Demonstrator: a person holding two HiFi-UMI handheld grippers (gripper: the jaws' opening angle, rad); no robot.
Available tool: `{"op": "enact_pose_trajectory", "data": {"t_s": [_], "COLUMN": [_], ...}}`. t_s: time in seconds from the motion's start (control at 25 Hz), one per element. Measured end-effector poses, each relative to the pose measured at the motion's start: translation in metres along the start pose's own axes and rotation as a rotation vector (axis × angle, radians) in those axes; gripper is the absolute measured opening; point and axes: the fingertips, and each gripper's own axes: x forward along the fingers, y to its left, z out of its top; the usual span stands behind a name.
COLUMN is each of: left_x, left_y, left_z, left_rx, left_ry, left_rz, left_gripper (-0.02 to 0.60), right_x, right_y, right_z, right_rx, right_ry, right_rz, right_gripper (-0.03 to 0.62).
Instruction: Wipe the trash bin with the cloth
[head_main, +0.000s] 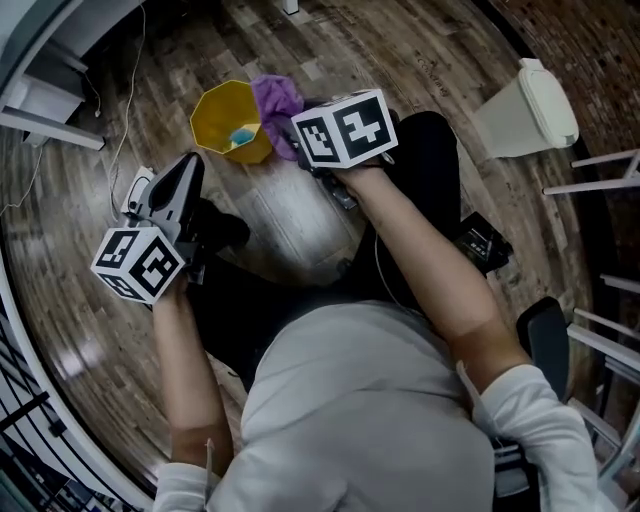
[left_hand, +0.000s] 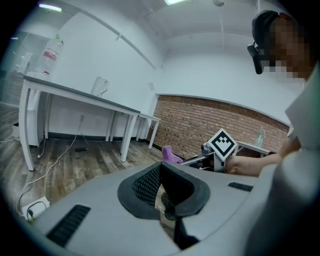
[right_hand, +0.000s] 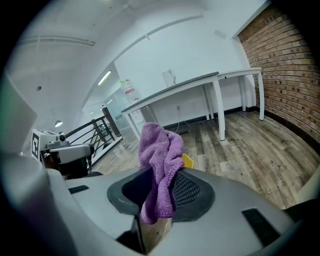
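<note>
Fingers of the right gripper pinch a fluffy purple cloth; left gripper fingers closed, empty.

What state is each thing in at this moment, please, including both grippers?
left gripper: shut, nothing between the jaws.
right gripper: shut on the purple cloth.
purple cloth: bunched, pinched between the jaws.
yellow trash bin: upright on the floor, open-topped, something small and blue inside.
white bin: standing, lid on.

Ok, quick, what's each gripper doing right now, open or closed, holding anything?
Left gripper: closed, empty.
Right gripper: closed on the purple cloth.
</note>
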Motion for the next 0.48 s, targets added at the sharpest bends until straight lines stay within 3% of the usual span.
{"op": "enact_pose_trajectory", "data": {"t_s": [0.32, 0.48], "left_x": [-0.003, -0.001], "left_y": [-0.025, -0.036], "left_z": [-0.006, -0.012], "left_rx": [-0.022, -0.061], "left_ry": [-0.031, -0.063], "left_rz": [-0.015, -0.007], "left_gripper": [0.005, 0.005], "right_x": [-0.018, -0.033], "right_y": [0.028, 0.035], "right_z": [-0.002, -0.013], "right_rx": [-0.03, 0.009], "right_ry": [-0.062, -0.095], "right_rz": [0.079, 0.116], "right_gripper": [0.112, 0.112]}}
